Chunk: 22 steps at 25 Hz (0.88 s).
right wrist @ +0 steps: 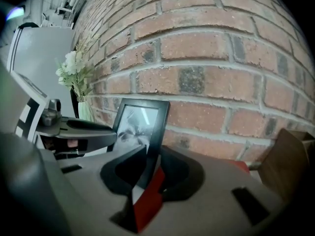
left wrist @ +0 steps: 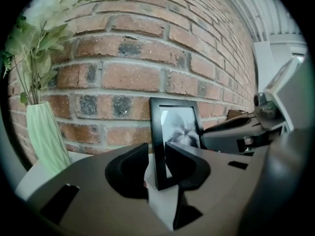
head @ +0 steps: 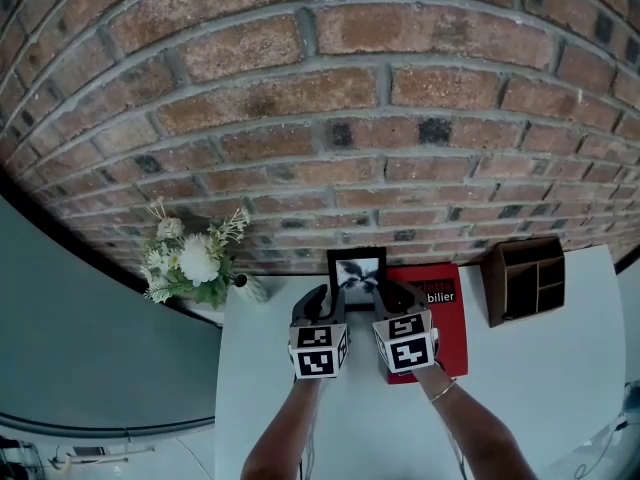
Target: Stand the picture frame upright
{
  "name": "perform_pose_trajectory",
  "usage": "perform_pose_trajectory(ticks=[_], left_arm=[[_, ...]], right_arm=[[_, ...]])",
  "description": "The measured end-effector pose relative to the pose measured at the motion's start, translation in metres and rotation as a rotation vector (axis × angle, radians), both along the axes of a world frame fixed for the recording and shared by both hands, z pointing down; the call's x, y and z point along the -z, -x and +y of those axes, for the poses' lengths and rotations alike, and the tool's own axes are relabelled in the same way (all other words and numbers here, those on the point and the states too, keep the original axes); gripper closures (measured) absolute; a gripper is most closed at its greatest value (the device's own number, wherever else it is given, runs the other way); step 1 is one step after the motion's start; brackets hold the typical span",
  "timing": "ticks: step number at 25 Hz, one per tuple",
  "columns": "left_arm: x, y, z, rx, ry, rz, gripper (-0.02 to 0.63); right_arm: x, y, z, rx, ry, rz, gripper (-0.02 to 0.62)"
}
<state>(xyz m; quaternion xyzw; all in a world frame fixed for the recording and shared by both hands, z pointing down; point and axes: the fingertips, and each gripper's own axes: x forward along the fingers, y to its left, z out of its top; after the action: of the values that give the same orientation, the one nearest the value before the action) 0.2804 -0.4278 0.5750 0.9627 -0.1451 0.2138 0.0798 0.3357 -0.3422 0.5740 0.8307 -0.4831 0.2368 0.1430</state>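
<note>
A black picture frame [head: 357, 273] with a grey flower photo stands upright on the white table [head: 560, 398], close to the brick wall. My left gripper [head: 321, 298] is at its left edge. In the left gripper view that edge of the frame [left wrist: 176, 129] lies between the jaws of the left gripper [left wrist: 156, 155], with a sliver of table showing beside the left pad, so it is open. My right gripper [head: 392, 298] is at the right edge. There the frame [right wrist: 140, 124] stands between the jaws of the right gripper [right wrist: 152, 157], with a gap on the right side, so it is open.
A red book [head: 445, 323] lies flat under and to the right of the frame. A pale vase of white flowers [head: 195, 263] stands at the left by the table's corner. A dark wooden organiser [head: 523, 280] sits at the right against the wall.
</note>
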Motion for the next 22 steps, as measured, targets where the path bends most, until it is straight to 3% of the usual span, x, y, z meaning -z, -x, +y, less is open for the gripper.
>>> perform_pose_trajectory(ticks=[12,22], left_arm=[[0.030,0.013,0.007,-0.002,0.016,0.070,0.504],[0.066,0.048,0.024,0.040,0.002,0.119,0.583]], right_arm=[[0.010,0.017,0.014,-0.034,-0.048,-0.029,0.514],[0.056,0.045,0.032,-0.037,-0.152,-0.052,0.515]])
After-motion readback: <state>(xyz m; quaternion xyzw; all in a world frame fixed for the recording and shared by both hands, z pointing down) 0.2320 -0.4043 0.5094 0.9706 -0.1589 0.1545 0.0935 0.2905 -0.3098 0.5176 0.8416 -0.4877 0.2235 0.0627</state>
